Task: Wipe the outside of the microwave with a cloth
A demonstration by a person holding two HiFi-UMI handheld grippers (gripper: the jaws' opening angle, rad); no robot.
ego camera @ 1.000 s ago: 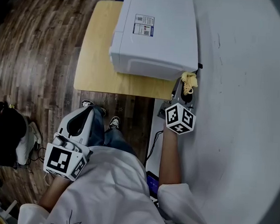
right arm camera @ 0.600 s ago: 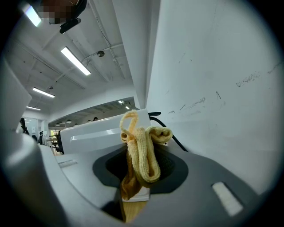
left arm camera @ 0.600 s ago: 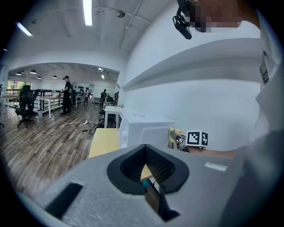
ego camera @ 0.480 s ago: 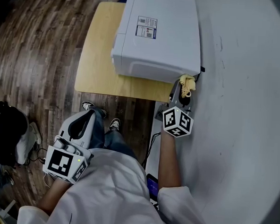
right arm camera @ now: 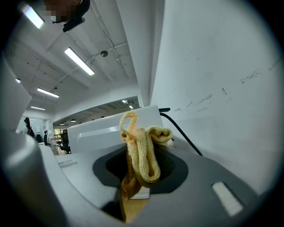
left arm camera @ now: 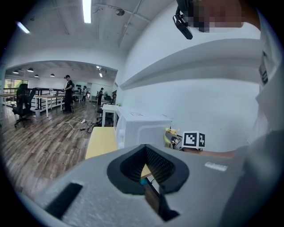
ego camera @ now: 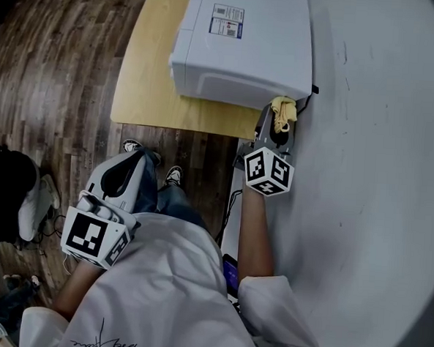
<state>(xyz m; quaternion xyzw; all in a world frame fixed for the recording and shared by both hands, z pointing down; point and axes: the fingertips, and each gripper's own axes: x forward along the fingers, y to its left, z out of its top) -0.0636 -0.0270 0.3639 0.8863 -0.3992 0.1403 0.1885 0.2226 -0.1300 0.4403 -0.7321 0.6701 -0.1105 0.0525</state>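
The white microwave (ego camera: 239, 46) stands on a light wooden table (ego camera: 145, 84) against the wall. My right gripper (ego camera: 277, 130) is shut on a folded yellow cloth (ego camera: 283, 113), which is held against the microwave's near lower right corner. The right gripper view shows the cloth (right arm camera: 144, 153) bunched between the jaws, with the microwave (right arm camera: 106, 128) just behind it. My left gripper (ego camera: 121, 184) hangs low at the person's left side, away from the table, shut with nothing in it. In the left gripper view the microwave (left arm camera: 137, 126) and the cloth (left arm camera: 169, 135) are far ahead.
A black power cable (right arm camera: 179, 131) runs from the microwave's back corner down the white wall (ego camera: 380, 142). The person's legs and shoes (ego camera: 174, 175) stand on the wood floor below the table edge. A dark bag (ego camera: 6, 200) lies on the floor at the left.
My right gripper has slid the cloth a little to the left along the microwave's near face. The left gripper stays by the person's side.
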